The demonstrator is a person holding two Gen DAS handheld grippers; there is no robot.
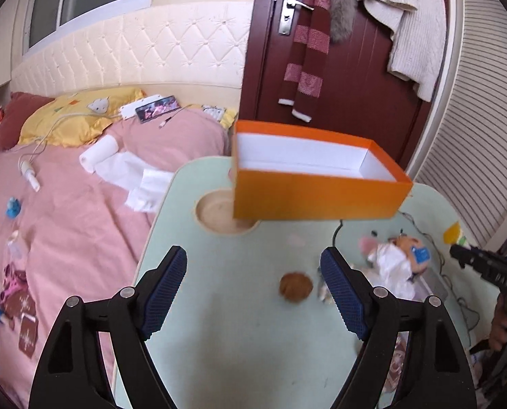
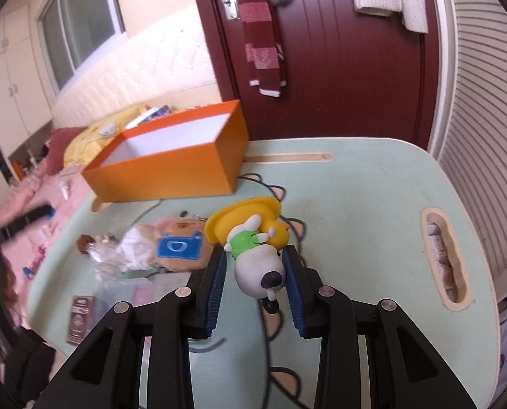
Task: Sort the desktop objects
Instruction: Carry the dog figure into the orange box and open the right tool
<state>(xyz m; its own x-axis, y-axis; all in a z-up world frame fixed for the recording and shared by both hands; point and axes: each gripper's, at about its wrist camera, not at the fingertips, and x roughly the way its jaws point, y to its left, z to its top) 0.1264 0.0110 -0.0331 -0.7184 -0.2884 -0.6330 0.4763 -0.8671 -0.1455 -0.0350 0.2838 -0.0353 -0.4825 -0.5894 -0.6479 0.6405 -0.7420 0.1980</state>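
Right wrist view: your right gripper [image 2: 255,269] pinches a white dog figure [image 2: 258,262] between its blue pads [image 2: 216,286], head toward you, green shirt and yellow hat pointing away, above the pale green table [image 2: 372,187]. Left of it lies a plush toy with a blue patch [image 2: 175,247]; farther left stands the open orange box [image 2: 171,160]. Left wrist view: your left gripper [image 1: 253,289] is spread wide and empty over the table, a brown nut-like object [image 1: 296,287] just beyond its fingertips, the box far behind.
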